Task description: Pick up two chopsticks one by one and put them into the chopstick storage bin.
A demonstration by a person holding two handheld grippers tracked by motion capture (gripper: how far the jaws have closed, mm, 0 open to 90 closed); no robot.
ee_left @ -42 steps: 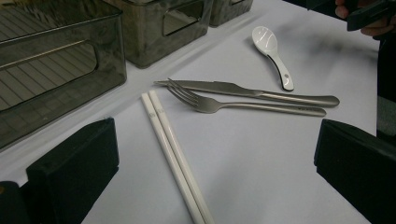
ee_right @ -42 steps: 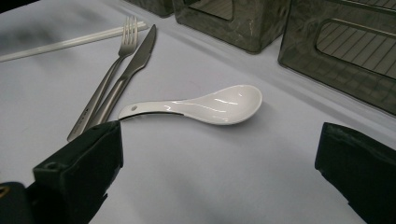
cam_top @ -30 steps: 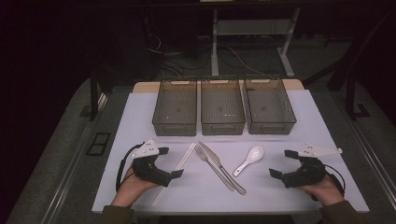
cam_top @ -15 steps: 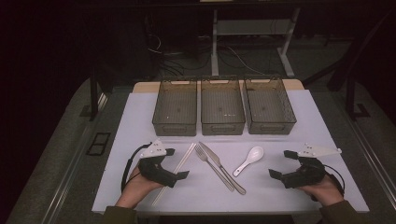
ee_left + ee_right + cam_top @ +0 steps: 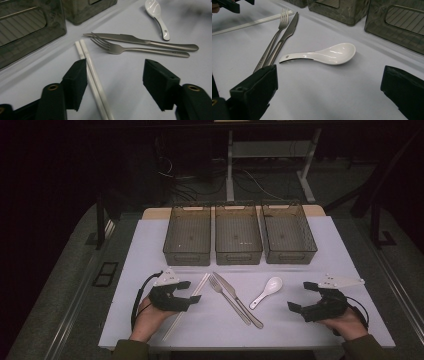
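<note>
Lying side by side on the white table (image 5: 150, 250), the chopsticks (image 5: 91, 72) are two slim, smooth white sticks whose long axis runs from the near edge toward the left bin (image 5: 187, 235). No lettering on them is readable. The left gripper (image 5: 115, 82) has just been closing; one pad touches the pair, the other stands apart. The right gripper (image 5: 329, 90) gapes empty before the glossy spoon (image 5: 324, 54).

Three bins (image 5: 238, 240) stood side by side behind my cutlery, chopsticks (image 5: 184, 307) lay leftmost, then fork (image 5: 227, 297), knife (image 5: 239, 300), spoon (image 5: 266, 291) rightmost.
</note>
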